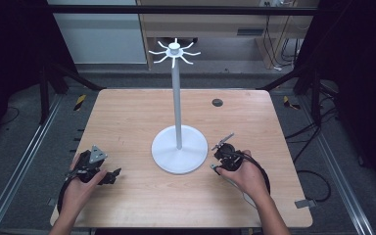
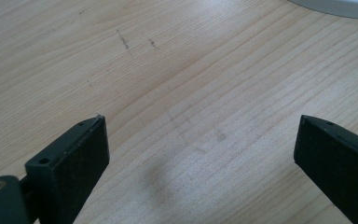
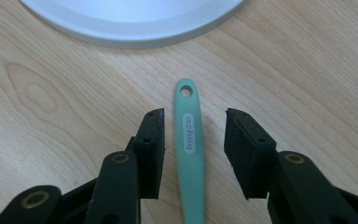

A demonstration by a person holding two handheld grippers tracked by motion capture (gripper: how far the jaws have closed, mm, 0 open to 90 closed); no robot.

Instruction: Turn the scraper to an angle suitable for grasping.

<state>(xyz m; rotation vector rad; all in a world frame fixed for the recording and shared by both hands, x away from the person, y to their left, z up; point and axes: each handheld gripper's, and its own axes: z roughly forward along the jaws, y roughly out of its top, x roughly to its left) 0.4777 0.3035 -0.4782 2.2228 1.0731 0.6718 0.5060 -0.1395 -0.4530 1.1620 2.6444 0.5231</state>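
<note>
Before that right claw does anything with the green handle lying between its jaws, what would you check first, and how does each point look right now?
1. Green handle lies between the jaws of the right claw: ok.
2. Jaws pressing on the handle: not ok; there is a gap on the right side and the left pad is close, so it lies loose on the table.
3. Hanging hole at the handle's tip is open and points toward the white stand's base: ok.
4. The stand's hooks at the top are bare: ok.
5. Left claw open over bare wood, away from the handle: ok.
6. What the handle's other end is: cannot tell.
</note>
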